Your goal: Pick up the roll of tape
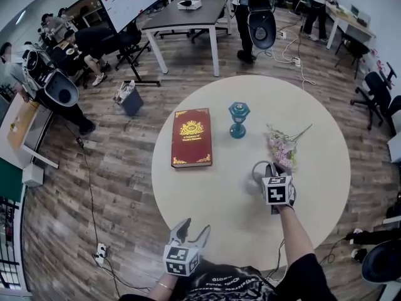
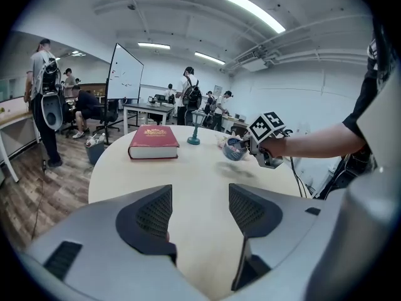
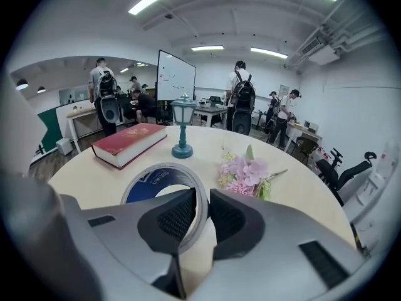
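My left gripper (image 1: 195, 226) hangs at the near edge of the round surface (image 1: 213, 196), jaws released, empty. Right of the red book (image 1: 191, 138) and teal lantern (image 1: 238, 119), my right gripper (image 1: 270, 170) has its jaws clenched across the wall of the roll of tape (image 3: 160, 182), held just above the surface beside the pink flowers (image 1: 282, 147).

**Tape ring half covered by the clamping jaws**

In the right gripper view the right gripper (image 3: 202, 200) pinches the wall of the roll of tape (image 3: 149, 184). The ring's near arc is covered by both jaws. The white print on its blue inner face, just left of the left jaw, is partly cut off and too small to read. In the head view these jaws lie under the marker cube (image 1: 276, 190), and only a thin arc of tape shows beyond it. The gold title on the red book (image 3: 127, 142), well beyond the jaws, is illegible. The left gripper (image 2: 199, 213) has its jaw roots cut off by its view's lower edge.
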The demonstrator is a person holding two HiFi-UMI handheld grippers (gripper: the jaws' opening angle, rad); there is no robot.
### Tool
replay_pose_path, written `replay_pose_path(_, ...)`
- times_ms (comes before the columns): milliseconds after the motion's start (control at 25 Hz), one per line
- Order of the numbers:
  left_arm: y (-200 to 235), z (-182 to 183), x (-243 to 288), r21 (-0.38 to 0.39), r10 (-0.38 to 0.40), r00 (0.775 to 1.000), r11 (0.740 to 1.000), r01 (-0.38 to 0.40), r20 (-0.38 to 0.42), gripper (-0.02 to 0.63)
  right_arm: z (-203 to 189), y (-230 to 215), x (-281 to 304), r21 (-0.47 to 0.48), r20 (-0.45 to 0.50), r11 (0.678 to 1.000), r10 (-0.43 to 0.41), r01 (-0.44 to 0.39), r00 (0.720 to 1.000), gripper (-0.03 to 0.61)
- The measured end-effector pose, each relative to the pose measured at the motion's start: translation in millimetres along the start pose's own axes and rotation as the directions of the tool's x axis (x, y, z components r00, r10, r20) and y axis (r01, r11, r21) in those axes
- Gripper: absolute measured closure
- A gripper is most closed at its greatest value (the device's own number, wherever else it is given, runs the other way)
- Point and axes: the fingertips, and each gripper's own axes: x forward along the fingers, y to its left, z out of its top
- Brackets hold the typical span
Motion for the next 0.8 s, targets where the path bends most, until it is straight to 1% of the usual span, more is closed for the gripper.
replay_pose_path(240,-5.2,3.2,-6.2,0.007,-0.023,0.999,1.0,0.023,0.031,0.308,19.3,6.7,-36.4,-0.015,0.082,1.0,0.002,-0.001,0.997,0.503)
replay_pose_path(360,-7.8,5.5,-10.3,0.014,-0.034,0.998,0.999,0.033,0.051,0.308,32.2,10.7,-59.3,-0.027,0.129,1.0,-0.008,0.011,0.992,0.503)
replay_pose_path(480,-9.6,6.0,-14.8,0.026,-0.041,0.996,0.999,0.039,0.073,0.308,37.7,14.8,-79.1,-0.039,0.156,0.999,-0.013,0.02,0.988,0.505)
replay_pose_path(680,-15.8,7.3,-24.1,0.034,-0.065,0.993,0.998,0.062,0.1,0.308,45.6,20.3,-114.0,-0.03,0.209,0.999,-0.034,0.041,0.977,0.505)
replay_pose_path(800,-16.3,6.1,-28.7,0.034,-0.076,0.991,0.997,0.073,0.111,0.308,45.5,24.3,-133.3,-0.007,0.238,0.999,-0.049,0.052,0.97,0.505)
